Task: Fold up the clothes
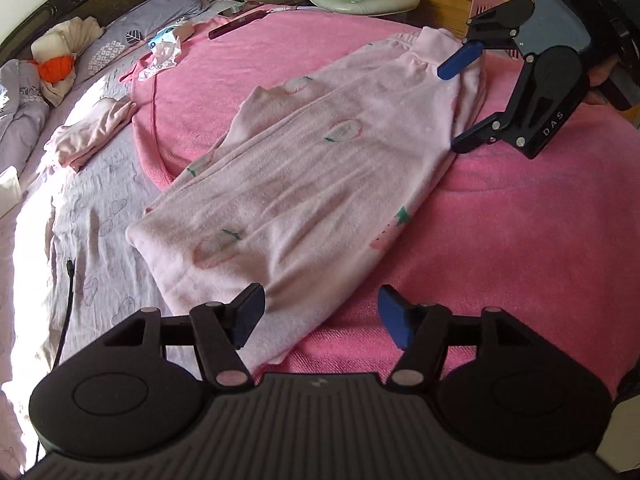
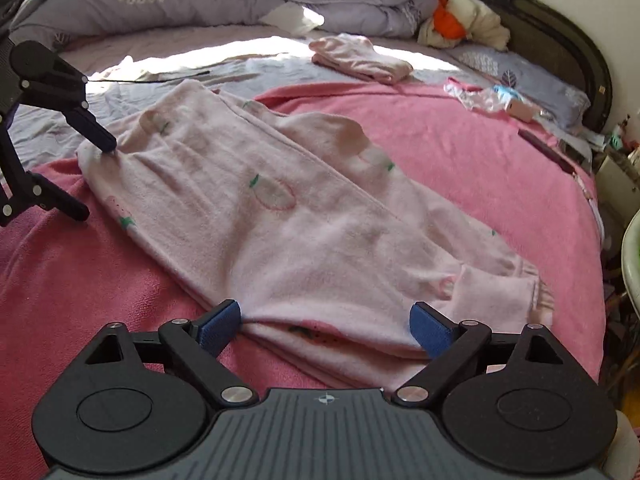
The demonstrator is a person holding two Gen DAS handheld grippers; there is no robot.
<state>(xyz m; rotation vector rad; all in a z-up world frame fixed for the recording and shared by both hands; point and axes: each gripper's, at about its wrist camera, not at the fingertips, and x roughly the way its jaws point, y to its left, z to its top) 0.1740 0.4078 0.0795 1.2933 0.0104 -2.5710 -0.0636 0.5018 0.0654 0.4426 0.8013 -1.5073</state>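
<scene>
A pink blanket [image 1: 500, 240] is spread on the bed, and pale pink trousers [image 1: 304, 168] are laid across it. Both the left gripper [image 1: 320, 316] and the right gripper [image 2: 326, 324] are held open at opposite ends. A folded pink garment [image 2: 360, 58] is seen farther off.

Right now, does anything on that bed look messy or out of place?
Yes. The pale pink pants lie slantwise, their cuffs spilling off the pink blanket onto the grey sheet. A crumpled plastic wrapper lies by the pillow.

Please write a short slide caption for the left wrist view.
Both open grippers, left and right, approach opposite ends of pink strawberry-print pants on a pink blanket.
</scene>
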